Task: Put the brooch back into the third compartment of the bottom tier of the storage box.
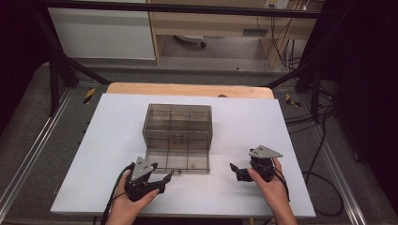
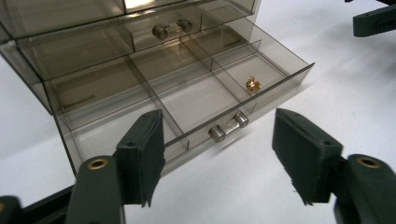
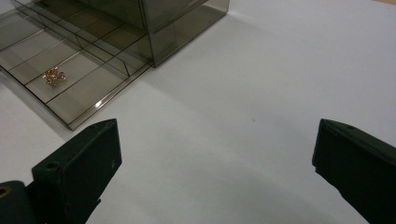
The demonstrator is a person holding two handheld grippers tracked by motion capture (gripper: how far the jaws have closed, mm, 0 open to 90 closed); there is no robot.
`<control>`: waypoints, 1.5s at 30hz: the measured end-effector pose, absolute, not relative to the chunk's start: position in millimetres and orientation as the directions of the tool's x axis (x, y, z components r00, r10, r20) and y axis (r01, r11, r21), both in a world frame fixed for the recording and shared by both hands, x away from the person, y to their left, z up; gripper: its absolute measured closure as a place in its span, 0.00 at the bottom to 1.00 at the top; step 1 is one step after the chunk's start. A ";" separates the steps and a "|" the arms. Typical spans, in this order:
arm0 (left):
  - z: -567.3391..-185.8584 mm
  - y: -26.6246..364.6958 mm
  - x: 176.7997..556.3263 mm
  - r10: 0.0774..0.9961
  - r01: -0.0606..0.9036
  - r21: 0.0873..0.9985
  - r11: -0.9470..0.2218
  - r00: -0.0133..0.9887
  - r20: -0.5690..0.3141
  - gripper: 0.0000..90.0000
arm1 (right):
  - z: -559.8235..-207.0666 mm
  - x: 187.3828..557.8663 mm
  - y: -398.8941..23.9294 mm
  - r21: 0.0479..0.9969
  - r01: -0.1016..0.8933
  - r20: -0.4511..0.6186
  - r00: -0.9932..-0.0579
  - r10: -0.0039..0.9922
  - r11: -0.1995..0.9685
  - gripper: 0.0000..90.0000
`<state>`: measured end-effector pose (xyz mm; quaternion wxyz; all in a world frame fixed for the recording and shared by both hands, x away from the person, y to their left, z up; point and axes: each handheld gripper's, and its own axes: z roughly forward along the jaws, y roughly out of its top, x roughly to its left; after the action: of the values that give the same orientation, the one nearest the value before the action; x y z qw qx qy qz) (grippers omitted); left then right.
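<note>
Lining up on the drawer knob

My left gripper (image 2: 217, 156) is spread, the knob (image 2: 228, 126) ahead between its jaws, untouched; the drawer (image 1: 177, 161) stands pulled out. Thin, light plastic, likely slippery: I'd pinch the knob squarely. My right gripper (image 3: 215, 172) idles spread.

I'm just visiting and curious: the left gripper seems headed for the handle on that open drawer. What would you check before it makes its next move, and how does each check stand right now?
1. Bottom drawer pulled out of the clear cabinet: ok.
2. Drawer handle in plain sight ahead of the left gripper: ok.
3. Handle centred between the jaws: ok, roughly; it sits beyond the tips, not yet between them.
4. Jaws wide enough to pass over the handle: ok; they stand apart with nothing held.
5. Small gold part resting inside its compartment, away from the handle: ok.
6. Right gripper off to the side on the white table, jaws open: ok.
</note>
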<state>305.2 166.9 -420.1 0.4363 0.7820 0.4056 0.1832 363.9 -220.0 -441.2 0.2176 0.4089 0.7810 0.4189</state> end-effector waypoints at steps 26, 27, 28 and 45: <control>-437.8 173.9 296.5 0.758 0.485 0.818 -0.309 0.645 -0.096 0.96 | -441.7 364.0 -216.1 0.826 0.460 0.003 -0.584 0.812 0.327 0.02; -438.3 173.6 296.5 0.756 0.488 0.815 -0.313 0.647 -0.097 0.97 | -441.8 364.1 -216.0 0.826 0.459 0.003 -0.583 0.813 0.326 0.02; -438.8 173.2 296.6 0.756 0.493 0.811 -0.314 0.647 -0.101 0.98 | -441.8 364.2 -216.0 0.826 0.459 0.003 -0.583 0.812 0.326 0.02; -446.8 174.0 311.6 0.786 0.567 0.760 -0.318 0.606 -0.123 1.00 | -441.3 364.1 -216.0 0.829 0.454 0.002 -0.585 0.811 0.325 0.02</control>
<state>311.6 174.0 -446.8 0.4031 0.8002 0.4227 0.1360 364.1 -216.0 -441.3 0.2134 0.4026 0.7856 0.4186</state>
